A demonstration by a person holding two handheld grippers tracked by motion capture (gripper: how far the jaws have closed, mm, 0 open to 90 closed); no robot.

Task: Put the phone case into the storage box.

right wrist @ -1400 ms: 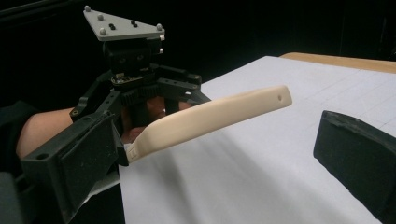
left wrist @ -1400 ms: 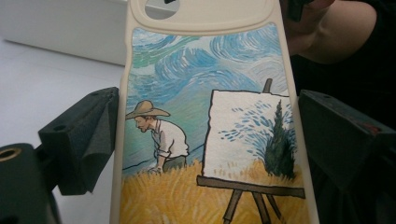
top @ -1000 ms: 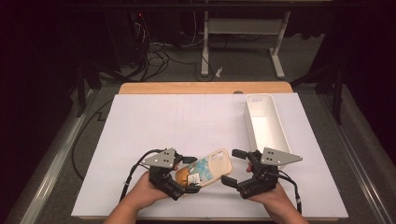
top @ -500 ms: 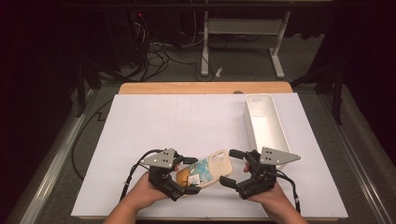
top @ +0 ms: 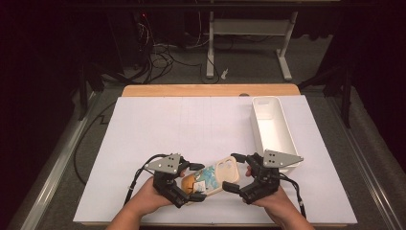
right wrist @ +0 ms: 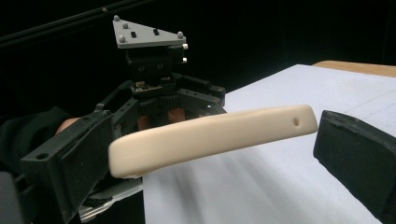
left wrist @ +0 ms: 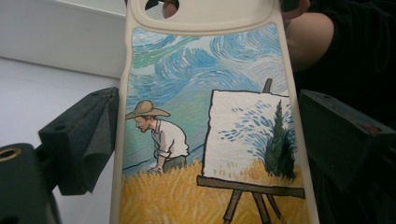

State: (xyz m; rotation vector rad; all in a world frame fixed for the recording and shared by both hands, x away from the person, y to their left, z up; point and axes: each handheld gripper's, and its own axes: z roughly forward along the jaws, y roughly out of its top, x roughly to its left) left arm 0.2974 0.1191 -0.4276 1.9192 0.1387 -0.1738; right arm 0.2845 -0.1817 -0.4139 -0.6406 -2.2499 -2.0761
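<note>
**Painted phone case held between 2 hand-held grippers above the bench**

The left hand-held gripper [top: 191, 182] has its 2 black jaws set to either side of a cream phone case [top: 210, 177]. In the left gripper view a narrow gap shows between each jaw and the case's edges, so whether it is clamping cannot be told. The right hand-held gripper [top: 234, 172] stands released, jaws spread wide around the case's camera end; in the right gripper view the case's cream edge [right wrist: 210, 137] lies against the near jaw and clear of the far one. The case carries a painted scene [left wrist: 205, 135] of a man in a straw hat beside an easel in a wheat field, under swirling blue sky. It sits near the front edge of the white-covered bench [top: 191, 124], between the person's 2 hands. A white bin [top: 273, 127] stands just beyond the right hand-held gripper, along the bench's right side.
</note>
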